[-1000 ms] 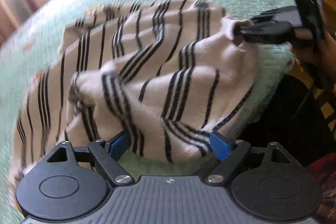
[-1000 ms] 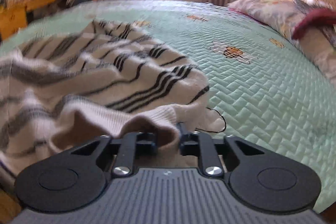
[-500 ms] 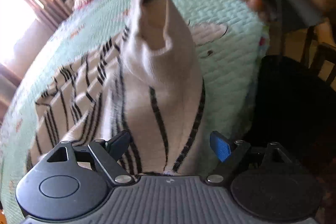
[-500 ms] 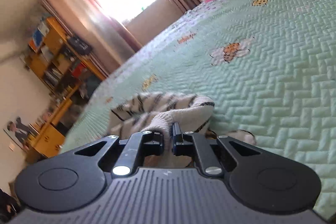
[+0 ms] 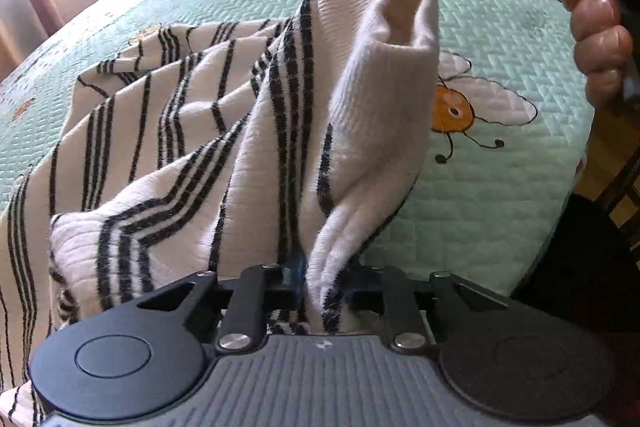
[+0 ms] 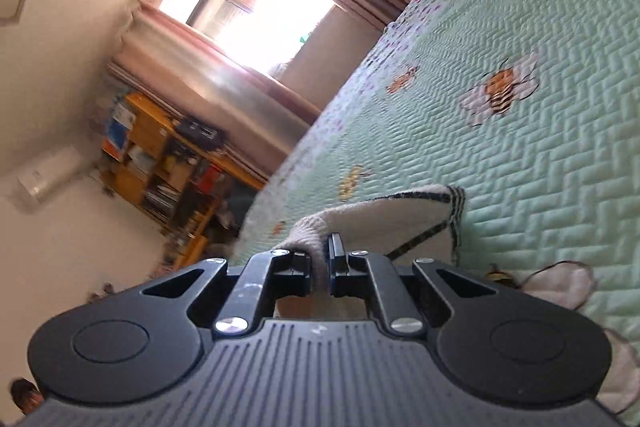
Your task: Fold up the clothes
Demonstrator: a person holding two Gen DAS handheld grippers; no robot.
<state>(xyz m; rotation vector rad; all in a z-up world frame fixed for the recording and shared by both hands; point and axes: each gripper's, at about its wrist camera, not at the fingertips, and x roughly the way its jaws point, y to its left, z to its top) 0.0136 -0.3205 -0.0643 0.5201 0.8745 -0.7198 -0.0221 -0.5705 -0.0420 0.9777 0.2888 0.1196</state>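
The striped sweater (image 5: 224, 147) lies across the green quilt (image 5: 500, 187), most of its white, black-lined body spread flat towards the curtained window (image 6: 256, 11). One plain white end is pulled up off the quilt, so the lifted part runs as a long, steep band from the quilt's near edge upward and away.

At the foot of that band the left gripper (image 5: 320, 287) has just drawn its jaws together, and they now pinch a fold of the sweater's striped edge close above the quilt's near edge. The top of the band is bunched between the closed jaws of the right gripper (image 6: 320, 267), held high over the quilt beside an embroidered bee (image 5: 452, 111). The person's right hand (image 5: 596, 43) grips that tool's handle, over the quilt's right edge.
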